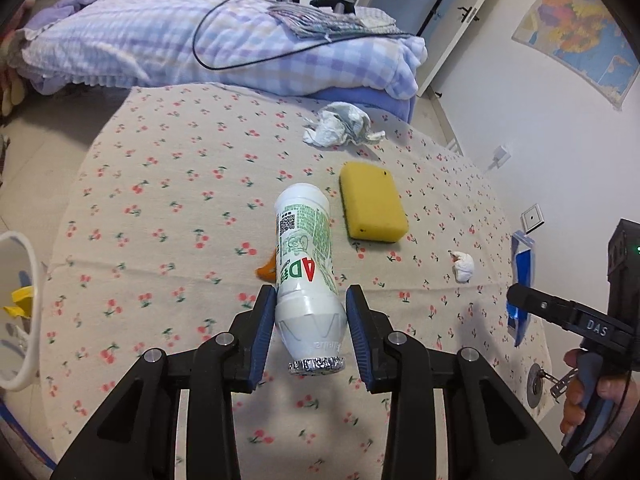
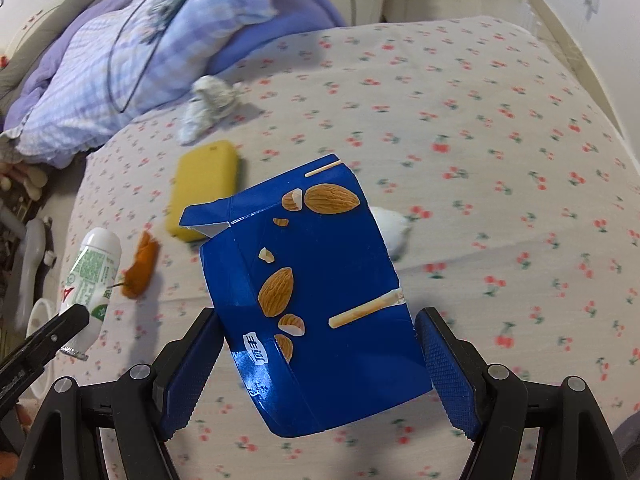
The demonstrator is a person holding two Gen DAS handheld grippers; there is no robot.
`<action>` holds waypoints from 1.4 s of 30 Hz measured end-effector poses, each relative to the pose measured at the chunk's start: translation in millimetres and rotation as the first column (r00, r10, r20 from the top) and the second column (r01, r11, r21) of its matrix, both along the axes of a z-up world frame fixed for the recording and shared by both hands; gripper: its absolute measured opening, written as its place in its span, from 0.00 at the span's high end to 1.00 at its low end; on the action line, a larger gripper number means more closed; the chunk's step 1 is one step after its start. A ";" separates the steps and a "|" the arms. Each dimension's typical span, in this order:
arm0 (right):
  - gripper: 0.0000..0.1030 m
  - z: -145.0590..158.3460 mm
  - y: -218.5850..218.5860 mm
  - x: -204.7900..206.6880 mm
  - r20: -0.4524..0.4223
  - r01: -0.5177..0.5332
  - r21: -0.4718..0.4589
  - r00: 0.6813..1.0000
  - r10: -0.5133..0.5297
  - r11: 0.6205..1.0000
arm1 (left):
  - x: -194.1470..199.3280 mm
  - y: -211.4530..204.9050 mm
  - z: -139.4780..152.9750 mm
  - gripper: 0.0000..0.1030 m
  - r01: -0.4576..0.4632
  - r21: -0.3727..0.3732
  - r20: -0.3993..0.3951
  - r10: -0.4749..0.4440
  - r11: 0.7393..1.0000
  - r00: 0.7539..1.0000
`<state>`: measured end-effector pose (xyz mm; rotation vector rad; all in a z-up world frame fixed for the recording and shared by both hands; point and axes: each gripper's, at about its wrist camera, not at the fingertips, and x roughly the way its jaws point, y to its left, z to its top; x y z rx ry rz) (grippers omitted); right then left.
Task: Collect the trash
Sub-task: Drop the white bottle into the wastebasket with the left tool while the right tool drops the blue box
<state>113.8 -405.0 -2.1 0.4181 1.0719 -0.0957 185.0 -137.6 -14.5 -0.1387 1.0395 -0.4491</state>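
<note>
My left gripper [image 1: 311, 330] is shut on a white and green bottle [image 1: 306, 256], its foil-sealed mouth toward the camera; the bottle also shows in the right wrist view [image 2: 93, 270]. My right gripper [image 2: 316, 354] is shut on a blue snack box [image 2: 308, 280] printed with almonds, held above the cloth; the box shows edge-on in the left wrist view [image 1: 522, 276]. On the cherry-print cloth [image 1: 160, 184] lie a yellow sponge [image 1: 374, 208], a crumpled tissue [image 1: 340, 126], a small white wad [image 1: 463, 267] and an orange peel [image 2: 141, 266].
A white bin [image 1: 20, 312] with yellow scraps stands at the table's left edge. A bed with a checked purple quilt [image 1: 200, 40] and a black cable lies behind the table. A white wall with a map [image 1: 580, 36] is on the right.
</note>
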 end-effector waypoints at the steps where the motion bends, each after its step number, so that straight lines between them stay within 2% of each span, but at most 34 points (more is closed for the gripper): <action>1: 0.20 0.9 6.9 1.7 0.003 -0.012 -0.001 1.000 0.012 1.000 | -1.9 6.3 3.2 0.63 -0.005 -0.003 0.005 0.005 1.000 1.000; 9: 0.20 5.0 64.4 16.1 0.023 -0.108 0.005 0.994 0.107 0.994 | -9.2 72.0 17.0 0.63 -0.099 -0.015 0.022 0.099 0.995 0.995; 15: 0.20 4.7 114.5 30.9 0.030 -0.186 -0.001 0.982 0.186 0.983 | -9.1 127.4 17.9 0.63 -0.189 -0.006 0.012 0.189 0.982 0.982; 24: 0.20 3.7 178.8 48.4 0.048 -0.277 0.010 0.960 0.276 0.961 | -11.4 208.7 12.5 0.63 -0.321 0.014 -0.005 0.321 0.947 0.947; 30: 0.20 1.6 223.2 60.5 0.066 -0.343 0.004 0.937 0.342 0.939 | -12.5 259.3 1.0 0.63 -0.400 -0.002 -0.053 0.400 0.916 0.915; 39: 0.20 -8.6 284.4 74.4 0.086 -0.427 0.012 0.901 0.425 0.904 | -6.4 303.3 -13.6 0.63 -0.433 0.013 -0.072 0.433 0.901 0.899; 40: 0.20 -10.2 289.3 75.3 0.085 -0.434 0.013 0.898 0.431 0.901 | -2.7 306.3 -19.1 0.63 -0.416 0.018 -0.094 0.416 0.909 0.905; 42: 0.20 -14.4 300.7 78.6 0.085 -0.448 0.012 0.891 0.446 0.894 | 0.8 309.1 -27.4 0.60 -0.416 0.052 -0.125 0.419 0.908 0.899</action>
